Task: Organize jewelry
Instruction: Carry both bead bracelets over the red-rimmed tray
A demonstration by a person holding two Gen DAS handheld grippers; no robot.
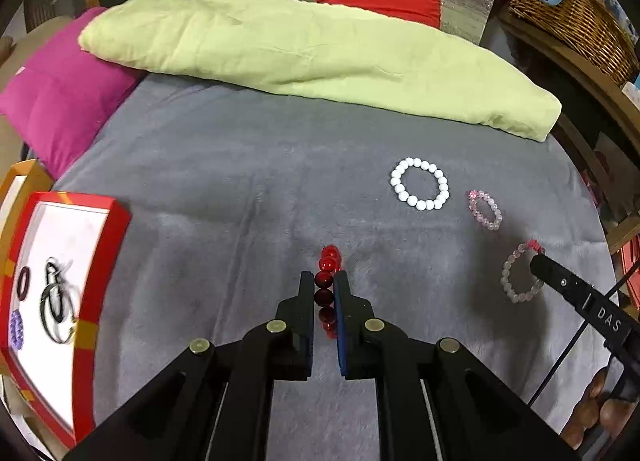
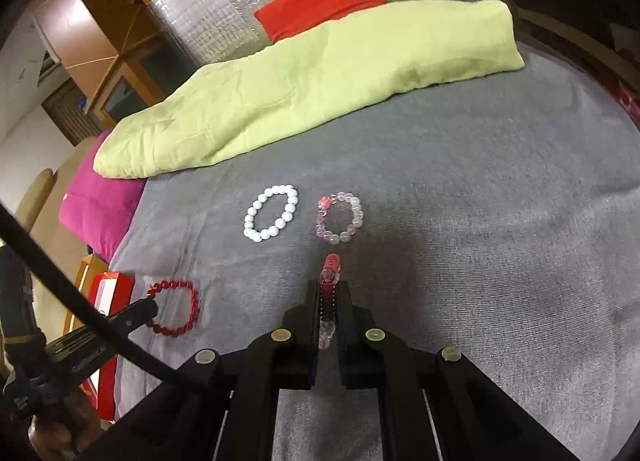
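My left gripper is shut on a red bead bracelet, seen edge-on; the right wrist view shows it as a ring at the left gripper's tip. My right gripper is shut on a clear pale-pink bracelet with a red tassel; the left view shows it at the right gripper's tip. A white bead bracelet and a pink crystal bracelet lie on the grey blanket.
A red-rimmed white tray at the left edge holds dark rings and a purple bracelet; its edge shows in the right view. A green folded cloth, a magenta cushion and a wicker basket border the blanket.
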